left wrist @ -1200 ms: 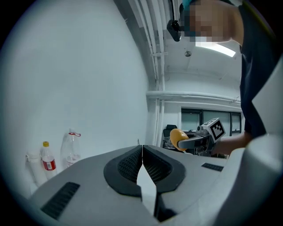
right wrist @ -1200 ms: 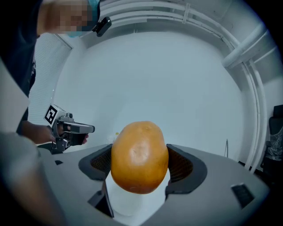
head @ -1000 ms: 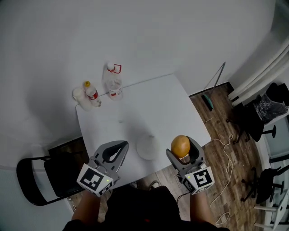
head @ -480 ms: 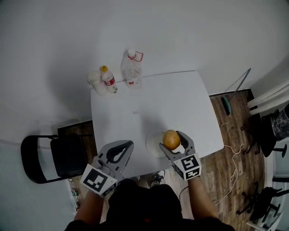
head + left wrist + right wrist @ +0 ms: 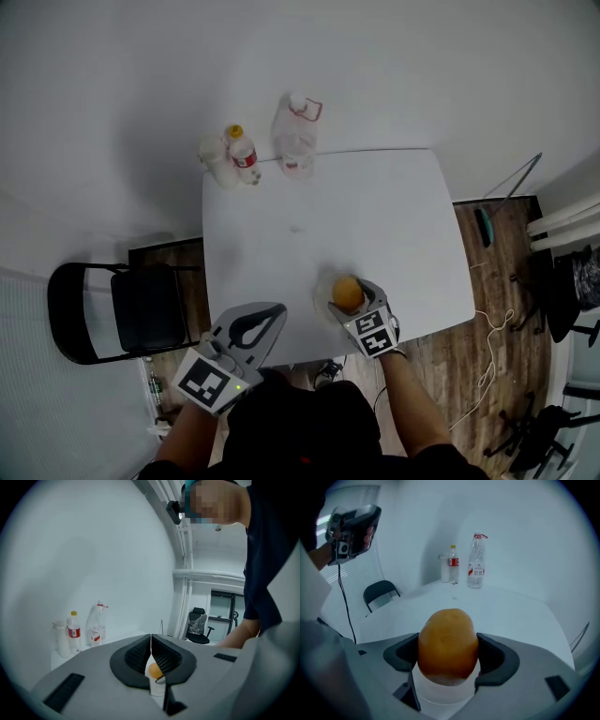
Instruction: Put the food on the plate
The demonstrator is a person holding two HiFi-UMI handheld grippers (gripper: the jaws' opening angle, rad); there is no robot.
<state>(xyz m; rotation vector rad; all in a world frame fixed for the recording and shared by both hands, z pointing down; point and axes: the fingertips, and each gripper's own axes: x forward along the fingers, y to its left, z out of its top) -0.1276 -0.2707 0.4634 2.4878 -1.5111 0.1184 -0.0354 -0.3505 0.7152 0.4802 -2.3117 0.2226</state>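
Black folding chair (image 5: 112, 314) sits well left of the left hand-held gripper (image 5: 277, 310), off the desk (image 5: 356, 216). Left hand-held gripper: jaws pressed together with nothing between them. It hangs over the desk's near edge, close to the near-left corner.

Far ahead of it, at the back-left corner: white container (image 5: 214, 157), small bottle with yellow cap and red label (image 5: 244, 153), big clear bottle with red cap (image 5: 294, 131). All three sit tight to the back edge.

There's wide bare desk between those and both grippers. More bare desk runs ahead and right of the right hand-held gripper (image 5: 349, 300), out to the far and right edges.

Right hand-held gripper: jaws clamped on the food (image 5: 347, 290), one pad each side, held apart by its width. Food is orange-brown, egg-shaped, smooth matte skin, paler at the bottom. Can't tell exactly what it is.

The food is directly over the white plate (image 5: 322, 290), close to the desk's near edge. Can't tell if it touches the plate. The plate is mostly hidden under the food and jaws, only the rim shows.

Right of that gripper: the desk's right edge, then wood floor (image 5: 506, 281). Black office chairs (image 5: 567, 291) are cut off at the frame edge.
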